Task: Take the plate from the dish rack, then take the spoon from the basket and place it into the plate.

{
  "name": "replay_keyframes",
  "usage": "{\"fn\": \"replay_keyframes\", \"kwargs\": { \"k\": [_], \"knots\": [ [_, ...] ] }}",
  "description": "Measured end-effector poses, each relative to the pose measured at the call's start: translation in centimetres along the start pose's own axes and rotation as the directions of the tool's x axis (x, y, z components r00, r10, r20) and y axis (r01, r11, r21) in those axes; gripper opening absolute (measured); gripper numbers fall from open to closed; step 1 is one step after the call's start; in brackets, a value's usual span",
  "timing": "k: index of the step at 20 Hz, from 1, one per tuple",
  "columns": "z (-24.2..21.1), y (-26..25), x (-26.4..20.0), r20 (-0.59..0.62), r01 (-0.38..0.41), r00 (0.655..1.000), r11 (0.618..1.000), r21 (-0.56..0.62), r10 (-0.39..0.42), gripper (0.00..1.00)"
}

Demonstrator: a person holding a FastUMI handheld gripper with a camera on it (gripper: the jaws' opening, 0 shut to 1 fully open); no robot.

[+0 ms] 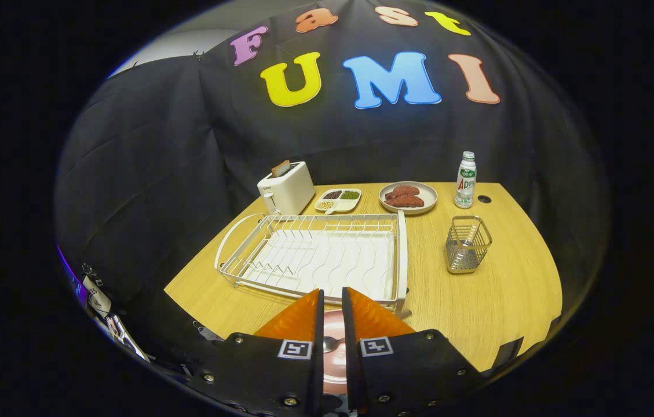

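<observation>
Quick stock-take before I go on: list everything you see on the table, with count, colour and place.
Dish rack: one, white wire, mid-table, just beyond the jaws.
Basket: one, metal mesh, right of the rack.
Toaster: one, white, behind the rack, something brown in its slot.
Divided dish: one, white, holding beans, beside the toaster.
Food plate: one, pale, with reddish-brown food, at the back.
Bottle: one, white with a green label, back right.
Pink plate: one, below the jaws, a spoon on it.
Table: one, light wood.
Gripper: one, jaws nearly closed, gripping nothing.
</observation>
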State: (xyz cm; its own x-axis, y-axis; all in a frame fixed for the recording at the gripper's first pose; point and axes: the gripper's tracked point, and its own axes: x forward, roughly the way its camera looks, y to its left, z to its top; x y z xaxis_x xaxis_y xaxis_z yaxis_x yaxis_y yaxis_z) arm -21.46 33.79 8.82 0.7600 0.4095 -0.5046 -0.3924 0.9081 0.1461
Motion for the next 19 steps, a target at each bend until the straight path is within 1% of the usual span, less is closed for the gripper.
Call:
{"fn": "replay_keyframes", "kwargs": {
  "k": [4, 6, 8, 11, 15, 19],
  "knots": [
    [2.5, -0.9, -1.2, 0.059, 0.017, 0.998, 0.998, -0.054, -0.014, 0.16],
    [4.6, -1.7, -2.0, 0.116, 0.045, 0.993, 0.996, -0.072, -0.036, 0.16],
    [7.3, -2.3, -3.2, 0.189, 0.075, 0.980, 0.995, -0.067, -0.061, 0.16],
    [11.9, -3.8, -5.3, 0.307, 0.123, 0.946, 0.991, -0.051, -0.101, 0.16],
    [17.5, -6.2, -8.4, 0.442, 0.181, 0.884, 0.983, -0.021, -0.153, 0.16],
    [22.0, -8.8, -10.9, 0.527, 0.200, 0.828, 0.979, 0.041, -0.191, 0.16]
  ]
}}
